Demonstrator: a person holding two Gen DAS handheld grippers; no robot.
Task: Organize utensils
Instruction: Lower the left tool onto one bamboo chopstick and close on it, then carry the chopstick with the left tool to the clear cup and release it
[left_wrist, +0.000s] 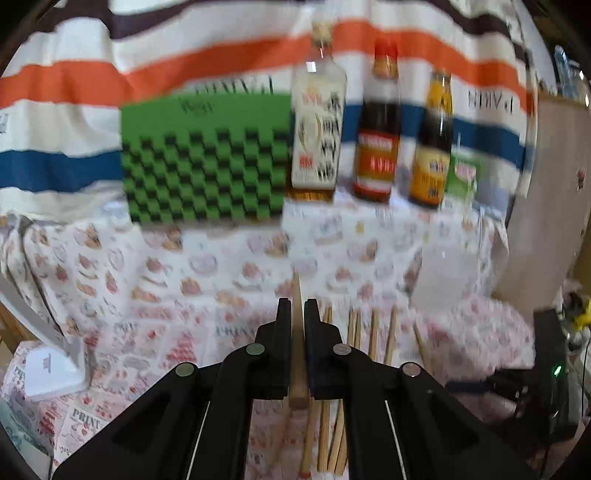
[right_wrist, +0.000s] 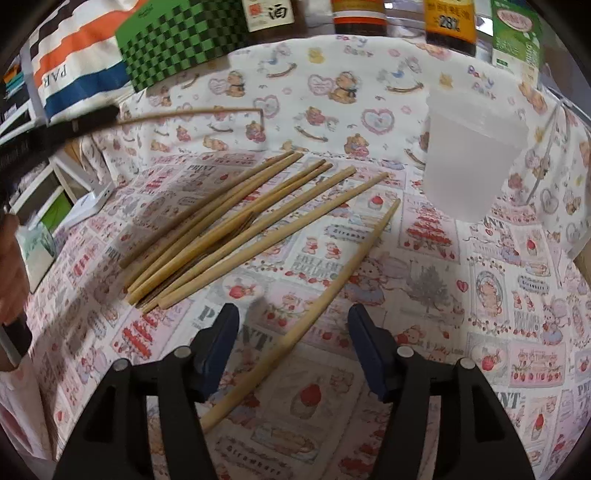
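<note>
My left gripper (left_wrist: 297, 308) is shut on one wooden chopstick (left_wrist: 297, 354), held above the table; in the right wrist view that chopstick (right_wrist: 192, 112) sticks out from the left gripper at the upper left. Several wooden chopsticks (right_wrist: 236, 225) lie in a loose pile on the patterned cloth; they also show below the left gripper (left_wrist: 354, 332). A single chopstick (right_wrist: 314, 306) lies apart, running between the fingers of my open right gripper (right_wrist: 291, 321). A translucent white plastic cup (right_wrist: 469, 158) stands upright at the right; it is blurred in the left wrist view (left_wrist: 447, 277).
A green checkered box (left_wrist: 207, 158) and three sauce bottles (left_wrist: 376, 125) stand at the back of the table, with a small green carton (right_wrist: 515, 33) beside them. A striped bag (left_wrist: 74, 110) hangs behind. A white box (left_wrist: 51, 369) sits at the left edge.
</note>
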